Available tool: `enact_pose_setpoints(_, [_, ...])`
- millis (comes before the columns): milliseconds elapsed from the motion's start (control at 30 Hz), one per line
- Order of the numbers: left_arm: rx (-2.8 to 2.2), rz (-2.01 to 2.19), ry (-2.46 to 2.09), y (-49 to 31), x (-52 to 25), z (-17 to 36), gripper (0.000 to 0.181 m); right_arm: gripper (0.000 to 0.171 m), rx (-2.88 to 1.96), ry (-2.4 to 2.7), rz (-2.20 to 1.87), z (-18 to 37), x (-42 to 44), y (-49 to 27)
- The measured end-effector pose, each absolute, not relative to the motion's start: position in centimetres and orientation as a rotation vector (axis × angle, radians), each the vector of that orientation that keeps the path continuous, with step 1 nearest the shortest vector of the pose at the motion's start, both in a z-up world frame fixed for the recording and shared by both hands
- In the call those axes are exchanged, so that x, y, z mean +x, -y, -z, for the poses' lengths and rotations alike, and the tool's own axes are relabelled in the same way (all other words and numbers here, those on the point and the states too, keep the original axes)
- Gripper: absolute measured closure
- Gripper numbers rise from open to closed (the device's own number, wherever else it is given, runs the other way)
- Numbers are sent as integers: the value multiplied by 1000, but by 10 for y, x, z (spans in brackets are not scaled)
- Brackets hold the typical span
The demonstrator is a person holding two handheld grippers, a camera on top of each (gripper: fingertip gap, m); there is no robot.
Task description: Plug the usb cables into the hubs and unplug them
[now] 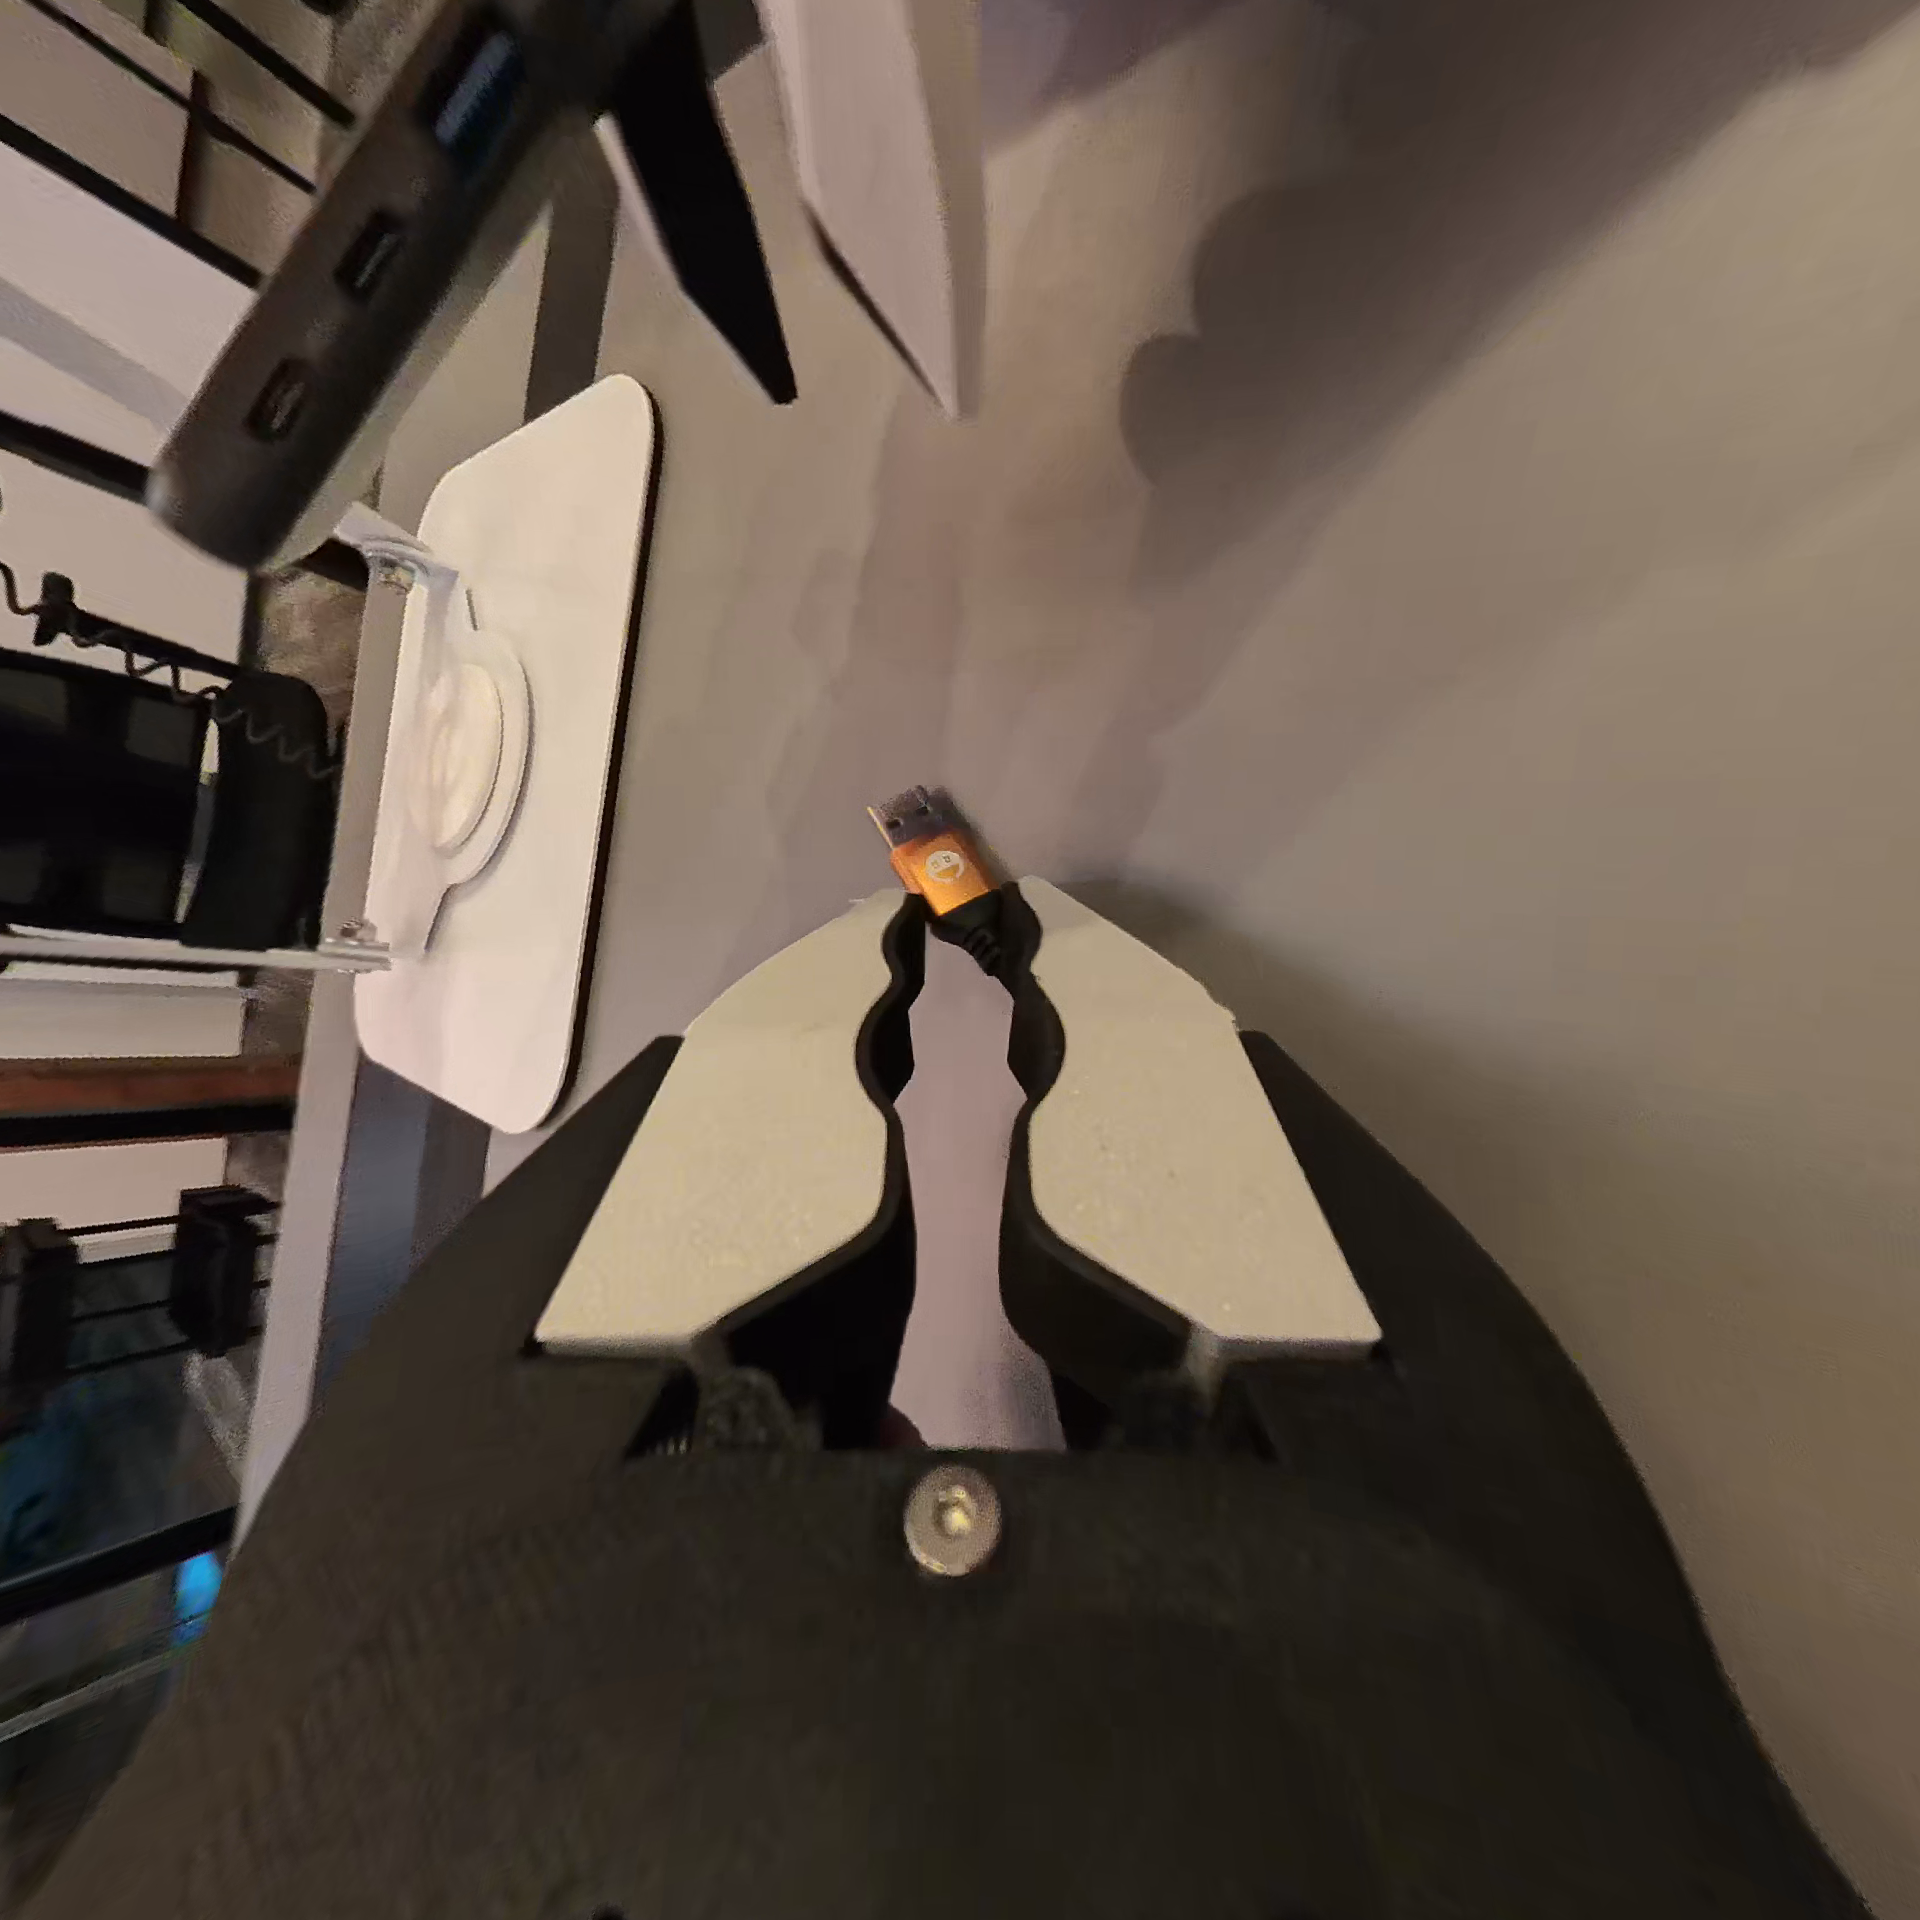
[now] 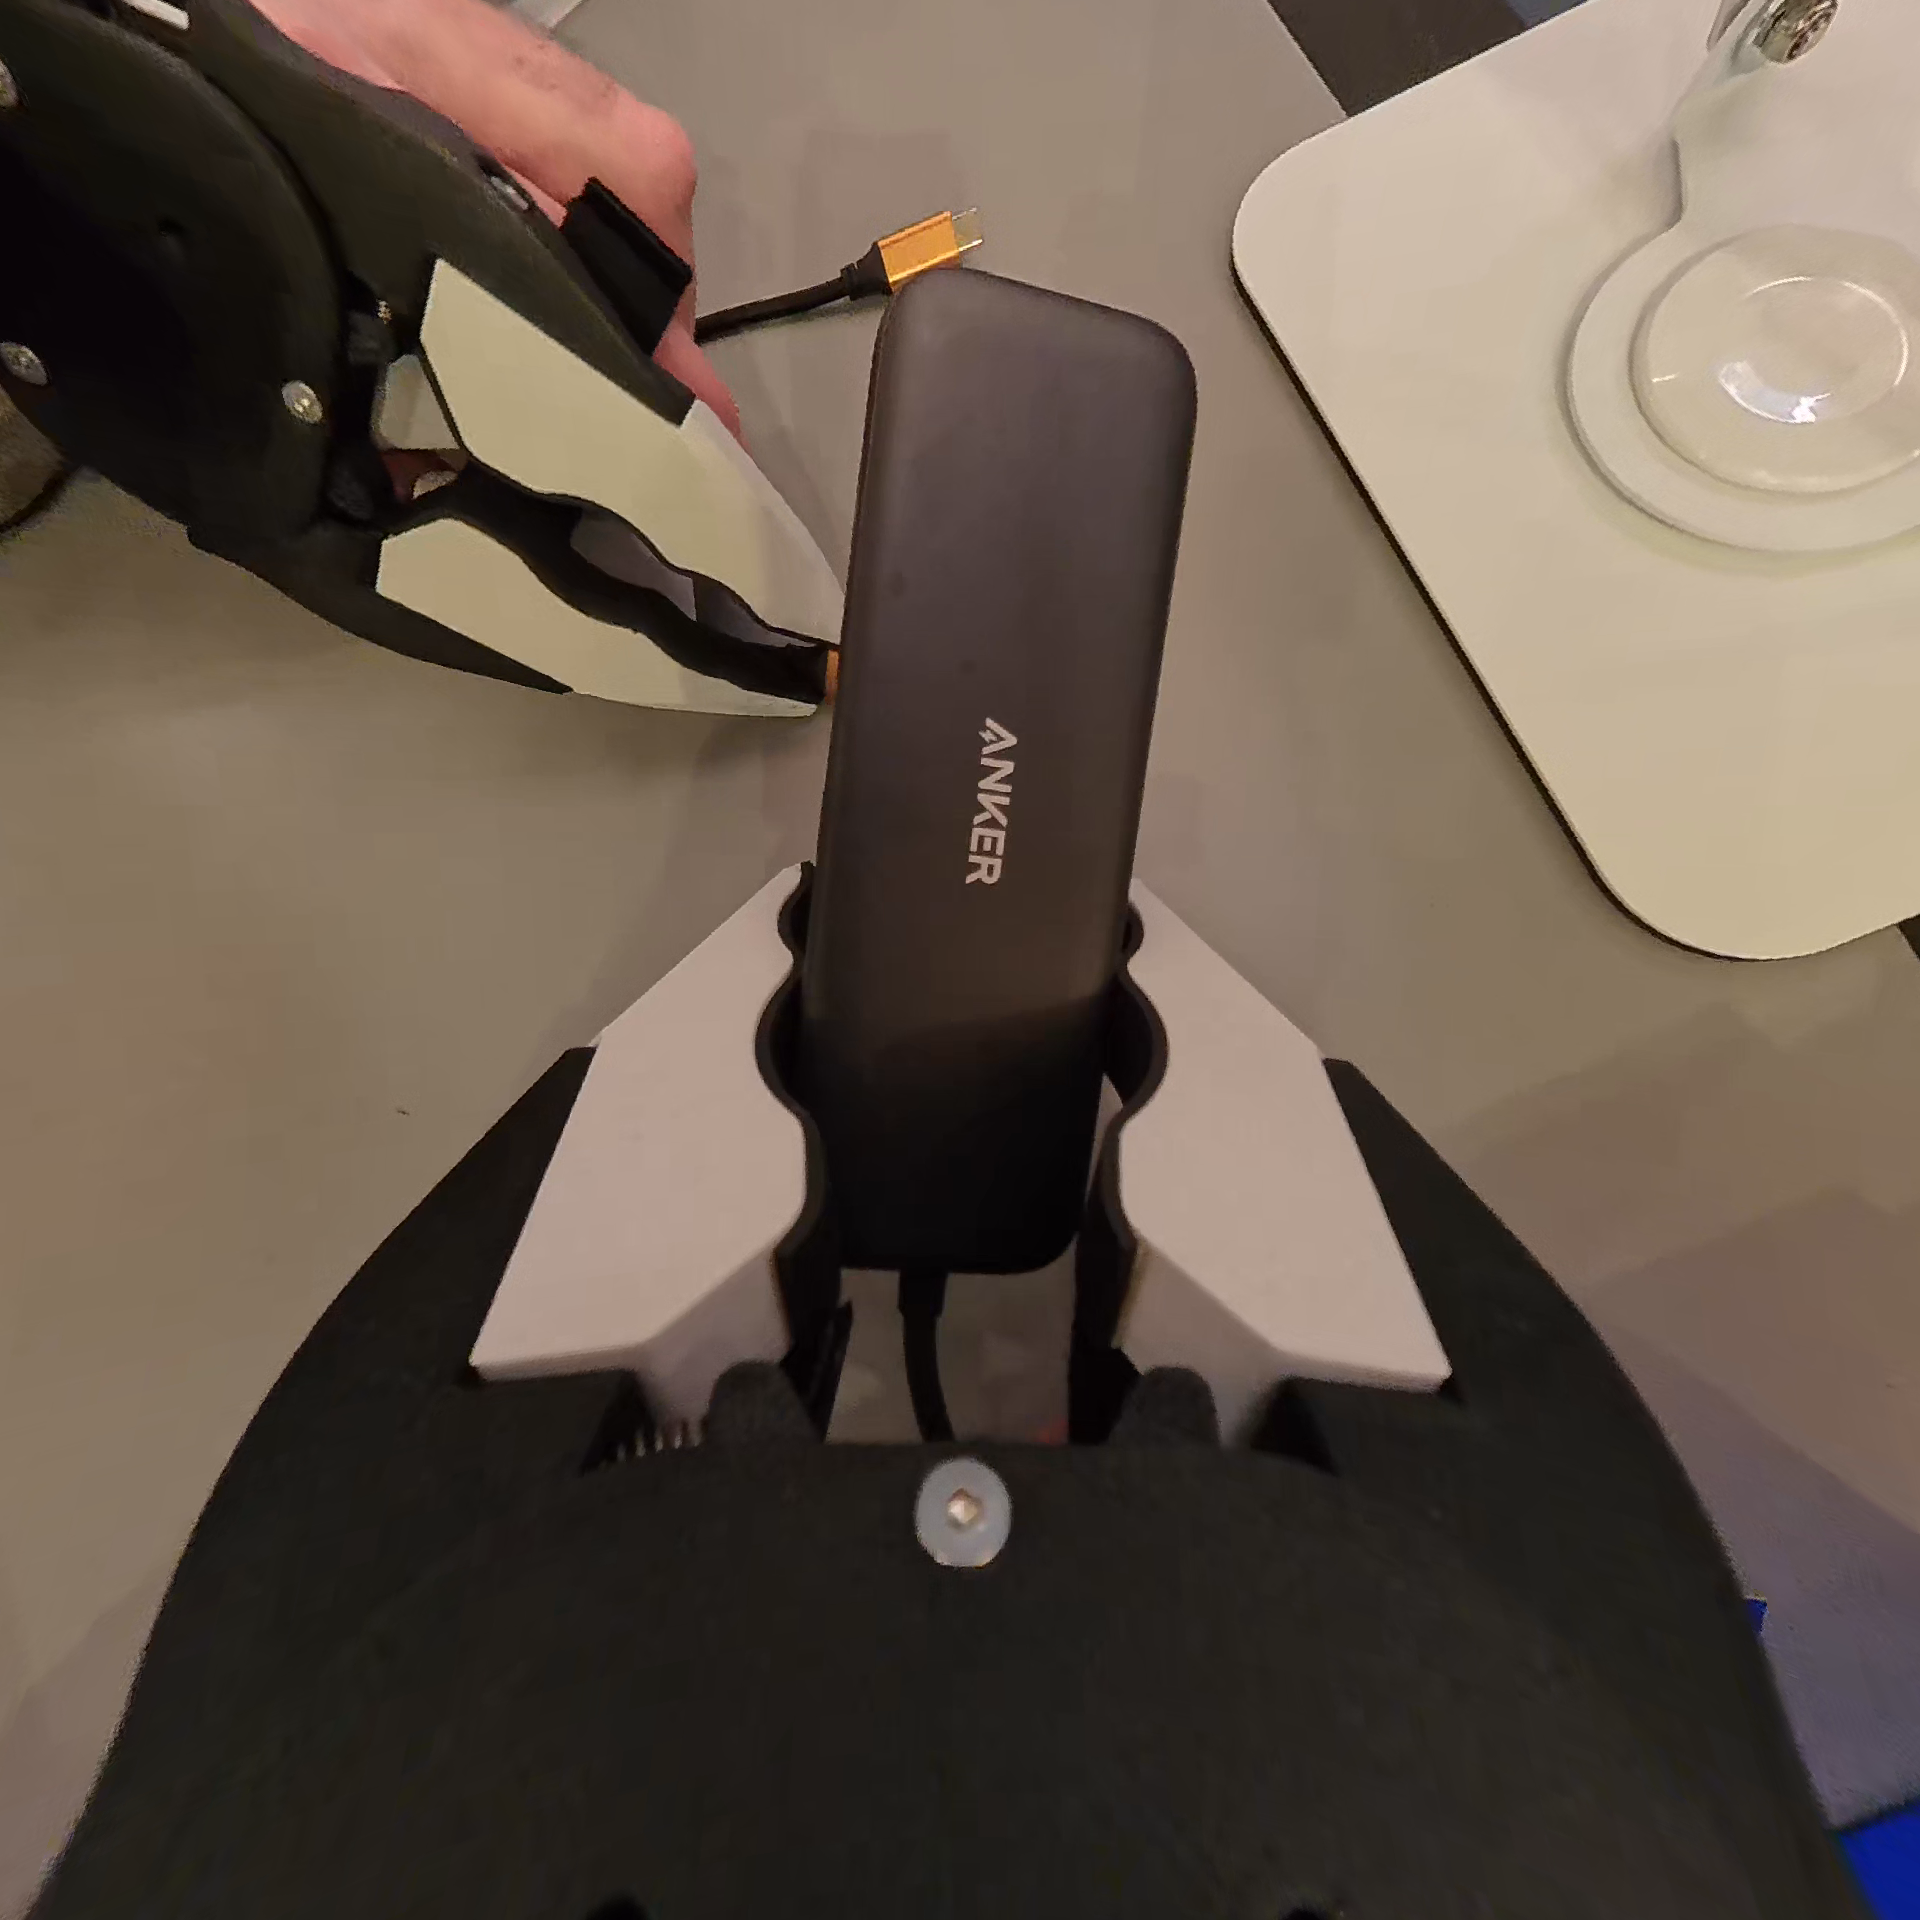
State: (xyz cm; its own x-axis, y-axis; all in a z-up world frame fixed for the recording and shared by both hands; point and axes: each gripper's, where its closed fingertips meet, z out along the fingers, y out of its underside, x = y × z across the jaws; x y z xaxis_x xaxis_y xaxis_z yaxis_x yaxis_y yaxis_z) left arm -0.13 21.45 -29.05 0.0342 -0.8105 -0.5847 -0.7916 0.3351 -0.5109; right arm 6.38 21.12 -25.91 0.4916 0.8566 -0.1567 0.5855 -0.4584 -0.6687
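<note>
My right gripper is shut on a dark grey USB hub and holds it off the grey table, its cable trailing back between the fingers. The hub also shows blurred at the upper left of the left wrist view, ports facing the camera. My left gripper is shut on an orange USB-A plug whose bare metal tip is free and apart from the hub. In the right wrist view the left gripper sits at the hub's left edge, the plug mostly hidden.
A second cable with a gold plug lies on the table beyond the hub. A white board with a clear disc stands to the right, and also shows in the left wrist view. A hand holds the left gripper. The tips of one gripper are about 8 centimeters away from the tips of the other.
</note>
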Motion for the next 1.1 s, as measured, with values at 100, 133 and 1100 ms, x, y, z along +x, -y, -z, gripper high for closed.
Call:
enact_pose_setpoints(100, [-1486, 153, -1653, -217, -1, 287, 168, 120, -2191, 1174, -668, 258, 64, -212])
enact_pose_setpoints(133, [-1514, 215, -1628, -217, 0, 286, 168, 120, -2189, 1170, -669, 257, 64, -212])
enact_pose_setpoints(1100, [-1511, 955, -1343, -185, 25, 217, 169, 120, -2060, 996, -869, 238, 31, -217])
